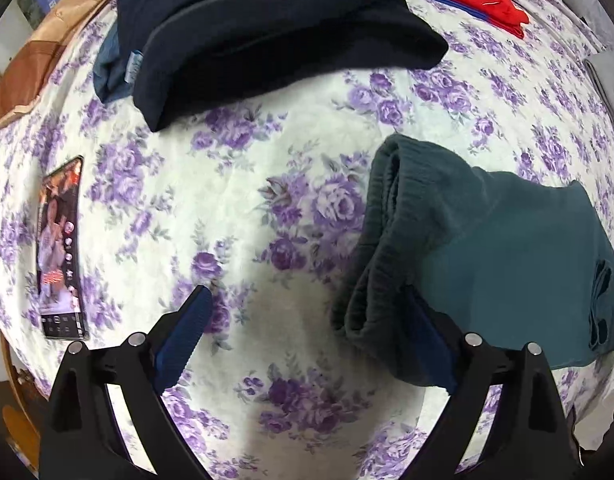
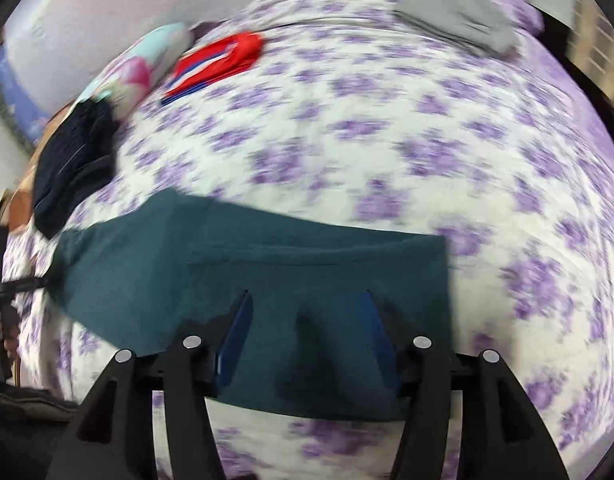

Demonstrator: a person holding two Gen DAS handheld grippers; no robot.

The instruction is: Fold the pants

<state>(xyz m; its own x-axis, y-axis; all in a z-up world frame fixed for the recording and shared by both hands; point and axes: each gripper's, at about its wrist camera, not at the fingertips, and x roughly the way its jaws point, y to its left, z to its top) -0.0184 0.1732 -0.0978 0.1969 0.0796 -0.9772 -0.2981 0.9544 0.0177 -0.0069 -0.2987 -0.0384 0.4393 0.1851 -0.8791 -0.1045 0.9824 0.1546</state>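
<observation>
Pants (image 1: 487,256), teal, lie folded on the floral bedspread (image 1: 247,208); my left gripper (image 1: 307,328) and right gripper (image 2: 307,320) are both spread, so snagging a layer could undo the fold.

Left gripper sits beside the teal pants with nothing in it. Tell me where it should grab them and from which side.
Take the teal pants at the bunched ribbed end, coming from the left gripper side. That thick roll lies nearest its open jaws and stands off the floral bedspread, so a finger could probably slip under it.
</observation>
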